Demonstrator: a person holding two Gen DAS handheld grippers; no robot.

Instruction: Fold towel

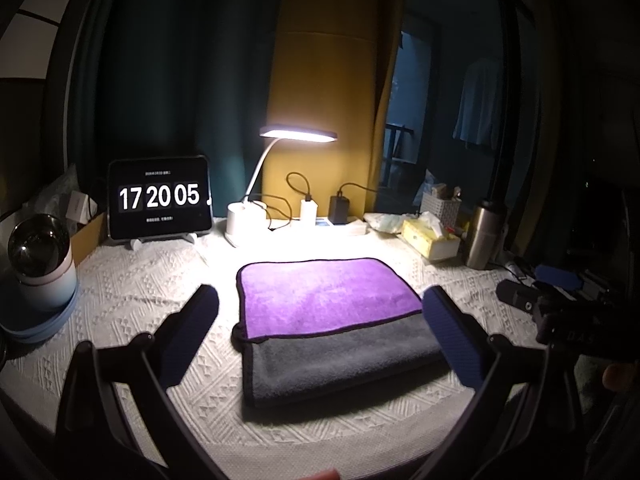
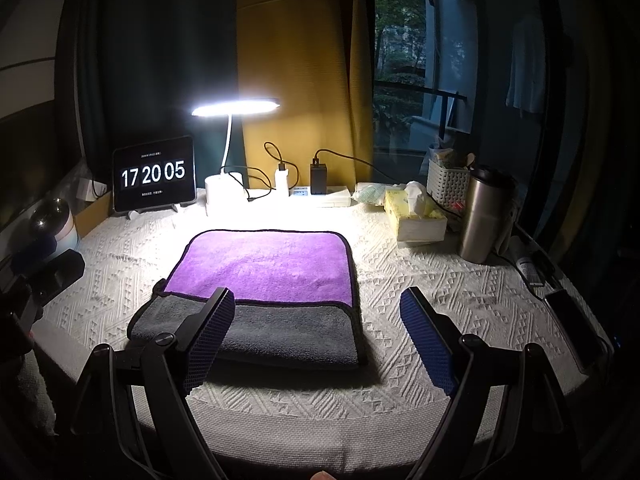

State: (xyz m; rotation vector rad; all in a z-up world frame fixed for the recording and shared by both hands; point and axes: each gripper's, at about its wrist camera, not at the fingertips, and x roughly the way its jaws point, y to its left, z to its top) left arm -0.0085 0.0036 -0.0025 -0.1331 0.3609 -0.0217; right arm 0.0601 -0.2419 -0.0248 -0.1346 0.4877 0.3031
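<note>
A towel, purple on one side and grey on the other [image 1: 332, 320], lies folded flat on the white patterned tablecloth; it also shows in the right wrist view [image 2: 260, 292]. The purple layer covers the far part, and a grey strip shows along the near edge. My left gripper [image 1: 320, 312] is open and empty, held above the near part of the towel, its fingers to either side of it. My right gripper [image 2: 318, 308] is open and empty, over the towel's near right corner. The right gripper's body also shows at the right edge of the left wrist view [image 1: 560, 312].
At the back stand a tablet clock [image 1: 160, 198], a lit desk lamp [image 1: 298, 134], chargers on a power strip [image 1: 338, 210], a tissue box [image 2: 414, 212], a white basket [image 2: 448, 182] and a steel tumbler [image 2: 484, 216]. A phone [image 2: 572, 320] lies at the right edge. A round device [image 1: 40, 260] sits left.
</note>
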